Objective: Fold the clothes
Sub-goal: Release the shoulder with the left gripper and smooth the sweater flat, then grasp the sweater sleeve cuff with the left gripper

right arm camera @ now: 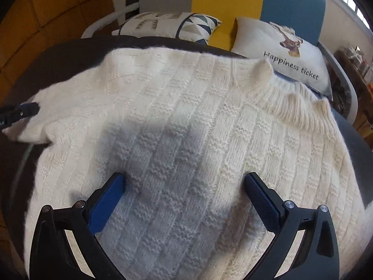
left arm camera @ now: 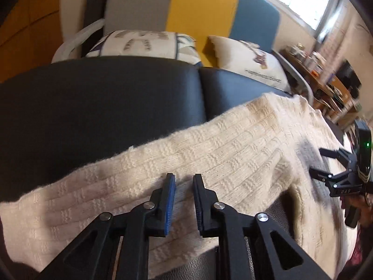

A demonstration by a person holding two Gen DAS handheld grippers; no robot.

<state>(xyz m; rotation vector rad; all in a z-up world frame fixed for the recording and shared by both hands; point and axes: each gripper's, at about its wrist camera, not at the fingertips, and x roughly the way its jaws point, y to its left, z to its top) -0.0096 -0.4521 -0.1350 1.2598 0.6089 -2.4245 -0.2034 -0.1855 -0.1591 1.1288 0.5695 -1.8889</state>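
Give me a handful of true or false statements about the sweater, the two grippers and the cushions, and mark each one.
1. The sweater is cream knit. True.
2. The right gripper is clamped shut on the sweater. False: its jaws stand wide open above the knit.
3. The left gripper has its jaws close together over the sleeve. True.
4. The sweater lies on a wooden table. False: it lies on a dark padded surface.
5. One cushion reads "Happiness ticket". True.
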